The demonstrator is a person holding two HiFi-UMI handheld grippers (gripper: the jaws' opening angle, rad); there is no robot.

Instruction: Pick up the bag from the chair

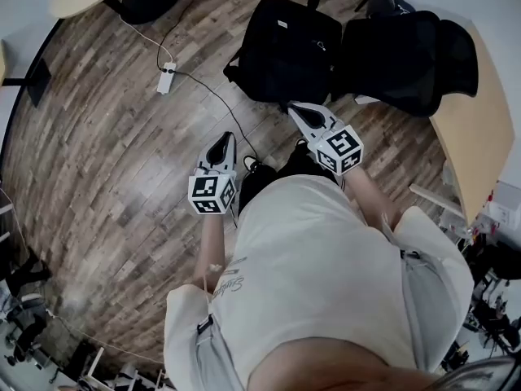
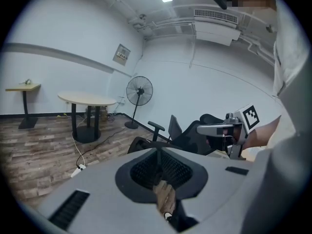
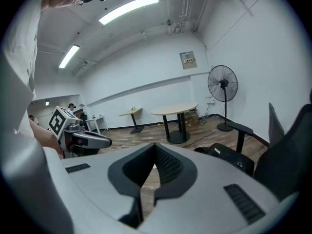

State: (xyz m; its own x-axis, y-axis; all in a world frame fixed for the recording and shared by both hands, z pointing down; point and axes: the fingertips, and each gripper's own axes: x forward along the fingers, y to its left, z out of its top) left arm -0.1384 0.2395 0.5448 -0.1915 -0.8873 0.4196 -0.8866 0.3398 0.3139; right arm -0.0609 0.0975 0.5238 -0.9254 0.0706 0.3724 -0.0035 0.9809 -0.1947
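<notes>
From the head view we look down on a brown wood-plank floor [image 1: 122,161]. A black swivel office chair [image 1: 411,59] stands ahead of us. The black soft fabric bag [image 1: 289,51] lies flat on its seat, boxy, with a small pale tag on top. A white power strip [image 1: 165,78] lies on the planks left of the chair, and a pale wooden desk [image 1: 476,129] stands just right of it. The left hand-held gripper [image 1: 226,139] and the right hand-held gripper [image 1: 295,108] hang on our side of the chair, the right one nearer to it.

In the left gripper view, white walls, a black pedestal fan [image 2: 139,90] and a round pale-topped desk [image 2: 87,100] lie left of the chair. This hand-held gripper's [image 2: 158,150] jaws are pressed together, holding nothing.

In the right gripper view the bag [image 3: 229,159] rests on the chair seat, apart from that hand-held gripper [image 3: 155,147], whose jaws are likewise pressed together on nothing.
</notes>
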